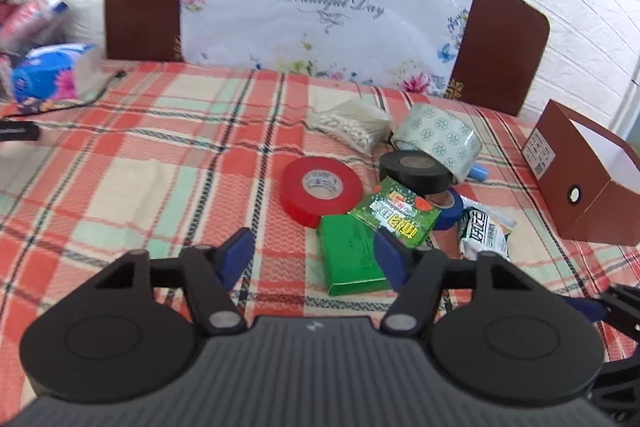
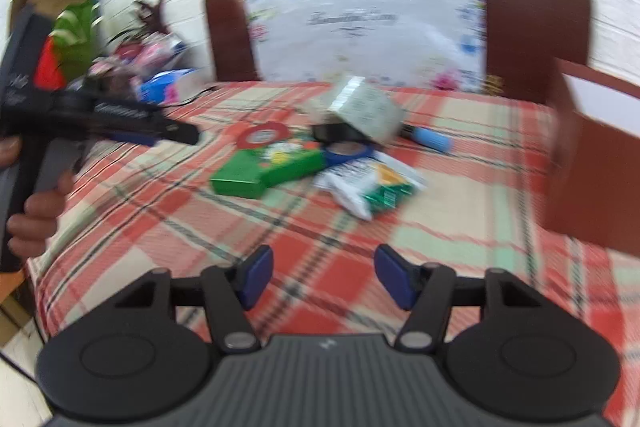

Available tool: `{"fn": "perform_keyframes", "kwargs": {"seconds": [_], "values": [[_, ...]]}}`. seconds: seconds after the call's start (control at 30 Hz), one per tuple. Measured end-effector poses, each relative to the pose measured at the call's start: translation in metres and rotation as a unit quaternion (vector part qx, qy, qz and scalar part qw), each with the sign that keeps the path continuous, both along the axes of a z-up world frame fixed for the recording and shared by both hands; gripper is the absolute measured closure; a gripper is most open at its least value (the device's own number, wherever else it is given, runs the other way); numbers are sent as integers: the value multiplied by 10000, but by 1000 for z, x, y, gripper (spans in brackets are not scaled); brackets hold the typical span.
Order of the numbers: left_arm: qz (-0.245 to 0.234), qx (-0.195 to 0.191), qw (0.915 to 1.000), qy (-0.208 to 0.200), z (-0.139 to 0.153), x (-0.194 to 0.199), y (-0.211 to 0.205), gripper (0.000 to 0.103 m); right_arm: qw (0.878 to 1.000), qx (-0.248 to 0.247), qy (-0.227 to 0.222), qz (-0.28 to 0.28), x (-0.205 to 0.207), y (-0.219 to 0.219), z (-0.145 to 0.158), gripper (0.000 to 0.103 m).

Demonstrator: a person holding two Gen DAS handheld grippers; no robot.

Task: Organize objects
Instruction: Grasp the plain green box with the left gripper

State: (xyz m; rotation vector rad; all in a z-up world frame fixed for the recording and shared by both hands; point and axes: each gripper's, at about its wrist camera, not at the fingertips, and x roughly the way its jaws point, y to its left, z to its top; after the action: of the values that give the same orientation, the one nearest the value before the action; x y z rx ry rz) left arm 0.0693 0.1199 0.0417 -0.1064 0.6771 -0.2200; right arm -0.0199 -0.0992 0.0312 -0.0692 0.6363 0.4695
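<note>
A pile of objects lies on the plaid tablecloth (image 1: 140,163): a red tape roll (image 1: 320,191), a black tape roll (image 1: 416,171), a patterned wide tape roll (image 1: 438,135), a blue tape roll (image 1: 450,209), two green boxes (image 1: 352,255) (image 1: 396,215), a snack packet (image 1: 486,235) and a bag of small white items (image 1: 352,125). My left gripper (image 1: 314,257) is open, low over the cloth, its right finger by the plain green box. My right gripper (image 2: 324,277) is open and empty, nearer the table's front; the pile (image 2: 256,175) lies ahead of it.
An open brown cardboard box (image 1: 576,183) stands at the right, also in the right wrist view (image 2: 592,163). A chair back with a floral cover (image 1: 320,3) stands behind the table. Clutter (image 1: 44,67) sits at the far left. The left gripper's body (image 2: 100,119) shows in the right wrist view.
</note>
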Motion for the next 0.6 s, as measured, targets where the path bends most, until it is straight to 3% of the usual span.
{"fn": "perform_keyframes", "kwargs": {"seconds": [0.03,0.17,0.33,0.47,0.6], "values": [[-121,-95,9998,83,-5,5,2,49,9999,-45,32,111,7,11,-1,54],[-575,-484,9965,377,-17,20,2,57,9989,-44,330,318,37,44,-11,58],[-811,-379,9936,690,-28,34,-9,63,9977,54,540,398,68,71,-16,58],[-723,-381,9948,612,-26,21,-5,63,9974,62,631,332,73,80,-17,57],[-750,-507,9936,675,-21,-11,-7,63,9952,278,833,439,50,66,-8,57]]}}
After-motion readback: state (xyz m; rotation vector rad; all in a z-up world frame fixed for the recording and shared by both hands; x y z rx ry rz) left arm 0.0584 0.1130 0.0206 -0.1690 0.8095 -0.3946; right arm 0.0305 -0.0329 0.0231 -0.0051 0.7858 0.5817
